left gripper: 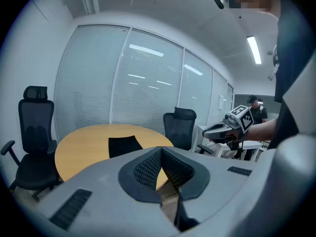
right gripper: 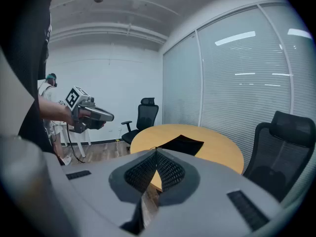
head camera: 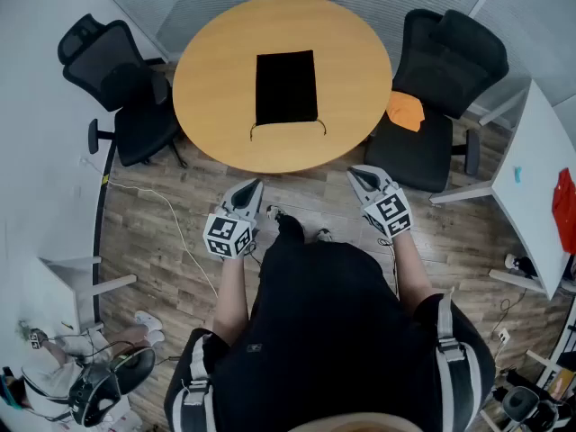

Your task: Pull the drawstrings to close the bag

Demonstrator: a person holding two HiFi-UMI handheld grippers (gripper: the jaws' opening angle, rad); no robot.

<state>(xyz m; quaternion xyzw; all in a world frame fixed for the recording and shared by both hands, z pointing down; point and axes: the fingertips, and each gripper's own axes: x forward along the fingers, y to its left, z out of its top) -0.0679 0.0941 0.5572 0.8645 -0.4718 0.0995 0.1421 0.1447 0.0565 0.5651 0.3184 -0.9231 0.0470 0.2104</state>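
Observation:
A flat black drawstring bag (head camera: pixel 286 87) lies in the middle of the round wooden table (head camera: pixel 207 88); its thin drawstrings (head camera: pixel 288 125) curve along the edge nearest me. The bag (left gripper: pixel 123 145) also shows in the left gripper view and, as a dark patch, the bag (right gripper: pixel 183 144) in the right gripper view. My left gripper (head camera: pixel 256 185) is held over the floor short of the table's near edge, jaws shut and empty. My right gripper (head camera: pixel 355 174) hovers likewise on the right, shut with nothing between its pads. Both are well apart from the bag.
Black office chairs stand at the table's left (head camera: pixel 121 84) and right (head camera: pixel 441 70); an orange cloth (head camera: pixel 406 110) lies on the right chair's seat. A white table (head camera: pixel 540 196) is at far right with a red item (head camera: pixel 563 207). A cable (head camera: pixel 171 214) trails across the wood floor.

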